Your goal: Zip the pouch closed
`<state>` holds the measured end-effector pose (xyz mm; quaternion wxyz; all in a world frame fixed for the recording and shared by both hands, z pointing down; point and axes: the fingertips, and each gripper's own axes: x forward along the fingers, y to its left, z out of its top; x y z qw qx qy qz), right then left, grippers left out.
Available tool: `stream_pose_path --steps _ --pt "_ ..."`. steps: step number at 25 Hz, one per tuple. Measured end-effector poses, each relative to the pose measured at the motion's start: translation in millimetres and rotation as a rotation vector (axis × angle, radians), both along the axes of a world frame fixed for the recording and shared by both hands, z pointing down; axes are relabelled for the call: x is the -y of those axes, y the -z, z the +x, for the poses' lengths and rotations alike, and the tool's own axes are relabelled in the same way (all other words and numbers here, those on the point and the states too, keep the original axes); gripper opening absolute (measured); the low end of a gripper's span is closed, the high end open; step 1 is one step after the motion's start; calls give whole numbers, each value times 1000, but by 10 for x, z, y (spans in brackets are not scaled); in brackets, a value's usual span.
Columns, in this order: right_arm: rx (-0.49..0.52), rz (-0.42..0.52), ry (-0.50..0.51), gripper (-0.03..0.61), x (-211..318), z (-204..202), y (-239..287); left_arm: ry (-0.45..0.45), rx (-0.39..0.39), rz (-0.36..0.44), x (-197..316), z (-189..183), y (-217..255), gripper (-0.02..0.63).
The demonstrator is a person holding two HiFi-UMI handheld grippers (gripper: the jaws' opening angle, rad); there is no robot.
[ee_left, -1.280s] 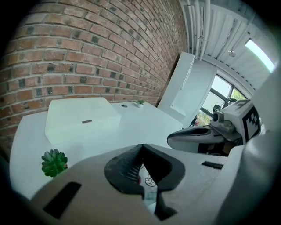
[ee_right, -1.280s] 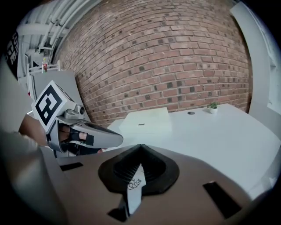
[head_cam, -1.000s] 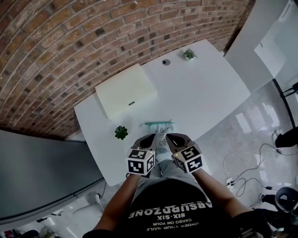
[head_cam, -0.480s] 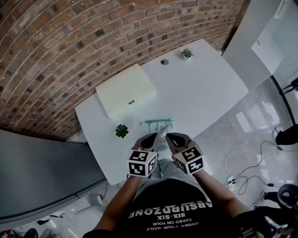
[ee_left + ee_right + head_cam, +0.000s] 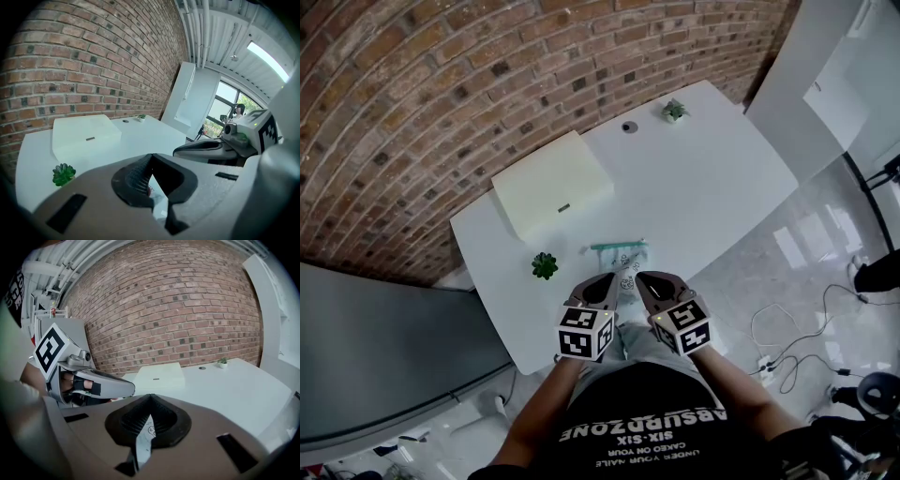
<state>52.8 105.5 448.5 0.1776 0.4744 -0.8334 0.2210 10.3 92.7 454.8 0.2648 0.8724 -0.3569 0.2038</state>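
Note:
A clear pouch (image 5: 622, 262) with a teal zipper strip along its far end lies flat near the front edge of the white table (image 5: 712, 187). My left gripper (image 5: 607, 285) and right gripper (image 5: 641, 282) sit side by side over the pouch's near end, tips pointing away from the person. Both sets of jaws meet at the tips. In the left gripper view, printed pouch film (image 5: 157, 197) shows through the slit behind the tips of the left gripper (image 5: 150, 156). The right gripper view shows a narrow strip of pouch (image 5: 146, 437) the same way behind the right gripper (image 5: 150, 396). Neither view shows film pinched.
A pale flat box (image 5: 551, 184) lies at the back left of the table. A small green plant (image 5: 545, 266) stands left of the pouch, and another plant (image 5: 674, 111) at the far end beside a round cable hole (image 5: 629, 126). A brick wall lies beyond the table.

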Motion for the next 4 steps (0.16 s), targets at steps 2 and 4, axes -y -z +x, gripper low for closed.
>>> stream_pose_path --steps 2,4 --pt "1 -2 4 -2 -7 -11 1 -1 1 -1 -5 -3 2 6" --pt "1 -4 9 -2 -12 -27 3 -1 1 -1 -8 -8 6 6"
